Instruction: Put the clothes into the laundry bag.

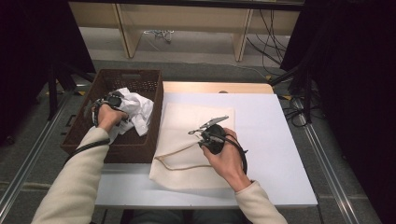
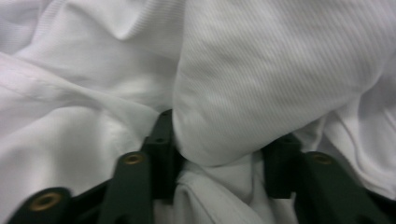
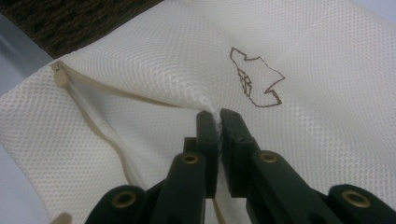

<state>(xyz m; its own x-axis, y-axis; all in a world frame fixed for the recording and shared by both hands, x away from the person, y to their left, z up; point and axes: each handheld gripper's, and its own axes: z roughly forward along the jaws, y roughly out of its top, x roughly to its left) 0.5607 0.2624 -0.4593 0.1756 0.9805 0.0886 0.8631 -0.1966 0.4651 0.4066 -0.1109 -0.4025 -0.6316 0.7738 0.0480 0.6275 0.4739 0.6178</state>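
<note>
A crumpled white cloth [image 1: 136,110] lies in a dark brown woven basket [image 1: 83,127] left of the table. My left gripper [image 1: 114,101] is down in the basket. In the left gripper view its jaws [image 2: 219,140] squeeze a thick fold of that white cloth [image 2: 261,70] from both sides. A cream mesh bag [image 1: 187,122] with a tan edge cord lies flat on the white table. My right gripper [image 1: 193,132] is over its left part. In the right gripper view the gripper [image 3: 218,116] is shut on a small pinch of the mesh bag [image 3: 299,51], lifting it into a peak.
The basket sits against the left edge of the white table [image 1: 275,140]. A brown outline logo [image 3: 257,84] is printed on the mesh, and the bag's tan cord [image 3: 93,88] runs along its open edge. Cables and wooden shelf legs [image 1: 128,32] stand beyond the table.
</note>
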